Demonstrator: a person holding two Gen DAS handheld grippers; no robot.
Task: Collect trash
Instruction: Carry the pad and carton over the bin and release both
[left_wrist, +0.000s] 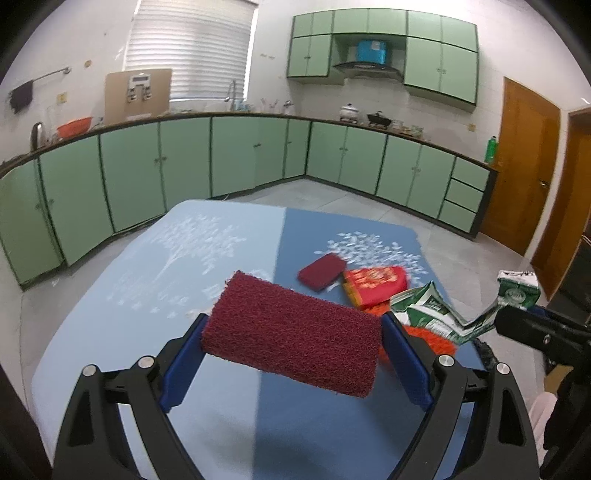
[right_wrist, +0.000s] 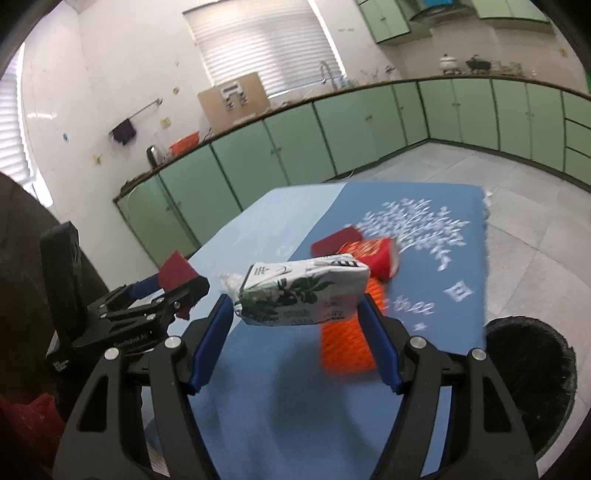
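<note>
Left gripper (left_wrist: 293, 341): clamped on maroon scouring pad (left_wrist: 291, 332), above table (left_wrist: 147, 277).
Right gripper (right_wrist: 295, 314): clamped on crumpled white-green packet (right_wrist: 301, 293).

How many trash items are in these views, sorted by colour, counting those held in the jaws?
Dark red scouring pads: 2, one held, one on the table
Red packet: 1
Orange mesh piece: 1
White-and-green carton: 1, held
Total: 5
</note>
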